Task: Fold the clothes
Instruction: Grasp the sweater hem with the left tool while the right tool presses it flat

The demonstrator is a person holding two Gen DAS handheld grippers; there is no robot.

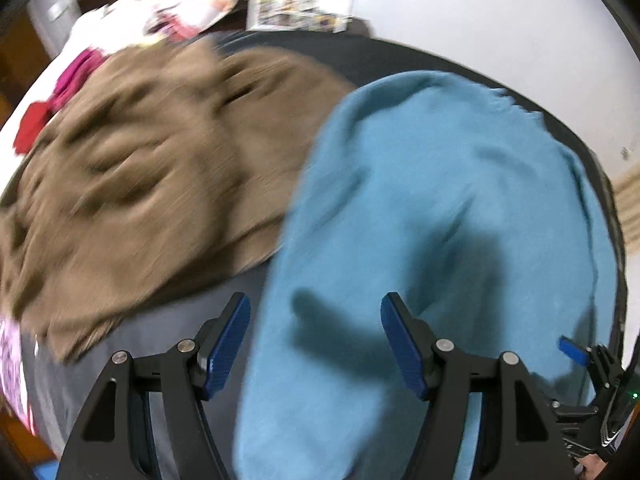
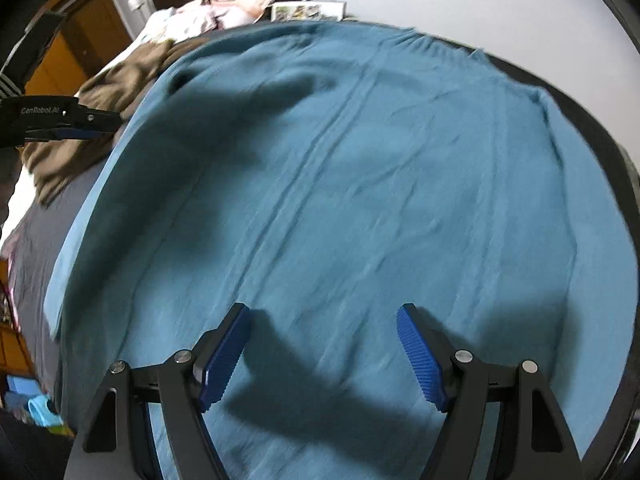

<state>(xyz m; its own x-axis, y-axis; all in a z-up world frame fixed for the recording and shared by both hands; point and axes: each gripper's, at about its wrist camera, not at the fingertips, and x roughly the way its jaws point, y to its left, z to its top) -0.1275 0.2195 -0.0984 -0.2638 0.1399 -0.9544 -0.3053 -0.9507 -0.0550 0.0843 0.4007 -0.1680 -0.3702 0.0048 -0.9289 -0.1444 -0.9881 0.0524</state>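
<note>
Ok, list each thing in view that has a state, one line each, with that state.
Blue garment: spread flat on the bed, mildly creased, not held.
Brown garment: crumpled in a heap beside the blue one, unfolded.
Left gripper: open, empty, over the blue garment's edge.
Right gripper: open, empty, above the blue garment.
Bedding at the bed's far end: rumpled.

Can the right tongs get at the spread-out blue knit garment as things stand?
Probably yes. The right tongs hang open directly over the spread-out blue knit garment, with nothing lying between them and the cloth.
</note>
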